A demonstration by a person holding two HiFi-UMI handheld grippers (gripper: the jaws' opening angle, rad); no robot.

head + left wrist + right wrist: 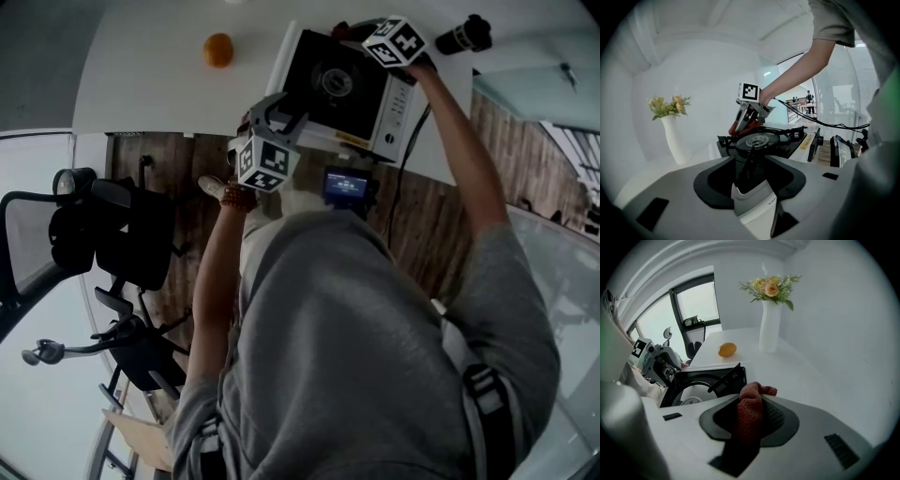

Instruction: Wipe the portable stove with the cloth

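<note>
One ribbed red cloth (pixel 750 411) in right gripper (pixel 751 399), beside square black-topped stove (pixel 337 89)

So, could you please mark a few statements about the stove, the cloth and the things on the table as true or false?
1. The right gripper is shut on the red cloth. True.
2. The vase lies tipped over. False: it stands upright, holding flowers.
3. An orange fruit sits on the white table, apart from the portable stove. True.
4. The left gripper hangs open, away from the stove. False: its jaws are closed on the stove's edge.
</note>
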